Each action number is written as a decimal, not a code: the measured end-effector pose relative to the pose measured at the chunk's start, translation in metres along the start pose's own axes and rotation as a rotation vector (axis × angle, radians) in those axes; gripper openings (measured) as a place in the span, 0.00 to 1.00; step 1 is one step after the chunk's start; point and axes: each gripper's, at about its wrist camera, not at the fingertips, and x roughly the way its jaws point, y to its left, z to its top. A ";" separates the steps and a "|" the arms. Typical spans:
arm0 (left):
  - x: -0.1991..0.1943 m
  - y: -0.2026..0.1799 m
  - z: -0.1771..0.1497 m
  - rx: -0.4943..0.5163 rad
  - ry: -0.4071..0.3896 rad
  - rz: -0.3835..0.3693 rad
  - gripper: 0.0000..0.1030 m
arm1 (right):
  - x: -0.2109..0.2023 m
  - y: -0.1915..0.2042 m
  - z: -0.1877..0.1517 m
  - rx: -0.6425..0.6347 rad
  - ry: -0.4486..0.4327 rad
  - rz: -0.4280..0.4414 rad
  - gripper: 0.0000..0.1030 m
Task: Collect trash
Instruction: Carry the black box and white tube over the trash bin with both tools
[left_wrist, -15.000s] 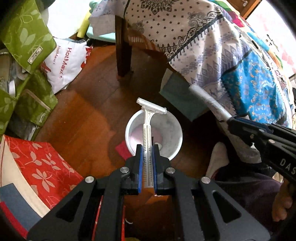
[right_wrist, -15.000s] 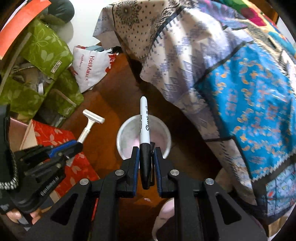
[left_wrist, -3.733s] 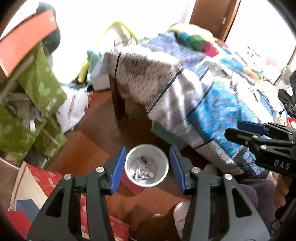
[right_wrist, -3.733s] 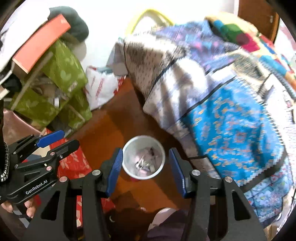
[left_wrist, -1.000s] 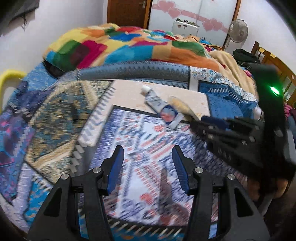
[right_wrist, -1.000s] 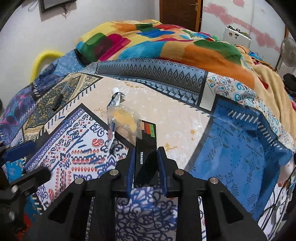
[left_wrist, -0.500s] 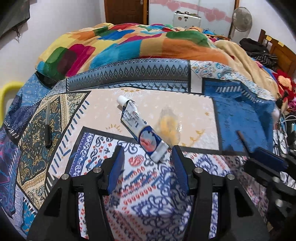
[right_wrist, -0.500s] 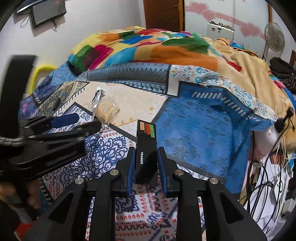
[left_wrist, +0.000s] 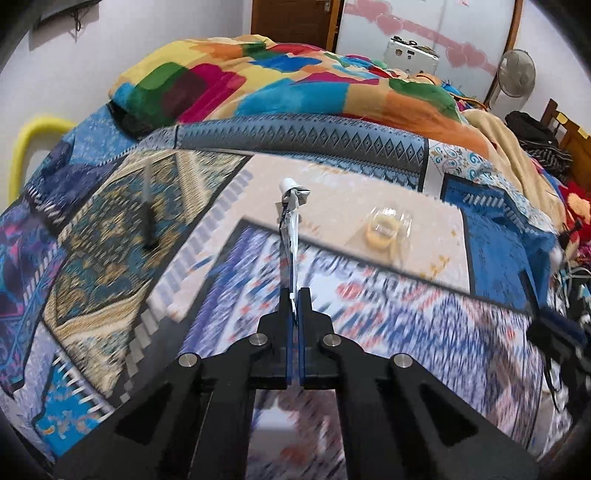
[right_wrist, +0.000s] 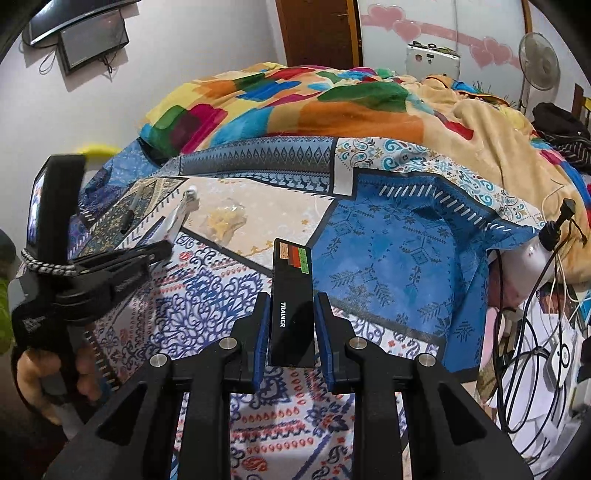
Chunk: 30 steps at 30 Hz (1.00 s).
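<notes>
My left gripper (left_wrist: 294, 308) is shut on the flat end of a toothpaste tube (left_wrist: 290, 221), which sticks out ahead edge-on with its white cap at the far end. It also shows in the right wrist view (right_wrist: 177, 216), held by the left gripper (right_wrist: 162, 245). My right gripper (right_wrist: 291, 314) is shut on a black box marked TRAINER (right_wrist: 291, 291), above the patterned bedspread (right_wrist: 388, 258). A clear packet with yellow contents (left_wrist: 386, 227) lies on the bed, also in the right wrist view (right_wrist: 223, 218). A dark pen (left_wrist: 147, 210) lies to the left.
A colourful folded blanket (left_wrist: 280, 81) lies across the far side of the bed. Cables and a white bottle (right_wrist: 532, 258) hang at the bed's right edge. A fan (left_wrist: 517, 74) stands at the back right, a yellow tube (left_wrist: 26, 147) at the left.
My left gripper has shut on the toothpaste tube and lifted it off the bed. The right gripper still holds the black box and has barely moved.
</notes>
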 end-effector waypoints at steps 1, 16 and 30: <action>-0.006 0.004 -0.004 0.005 0.002 0.000 0.01 | -0.002 0.001 -0.001 -0.002 0.000 0.000 0.21; -0.185 0.023 -0.039 0.081 -0.151 -0.034 0.01 | -0.086 0.040 0.003 -0.010 -0.066 0.016 0.21; -0.352 0.070 -0.097 0.076 -0.286 0.001 0.01 | -0.218 0.124 -0.009 -0.102 -0.223 0.048 0.21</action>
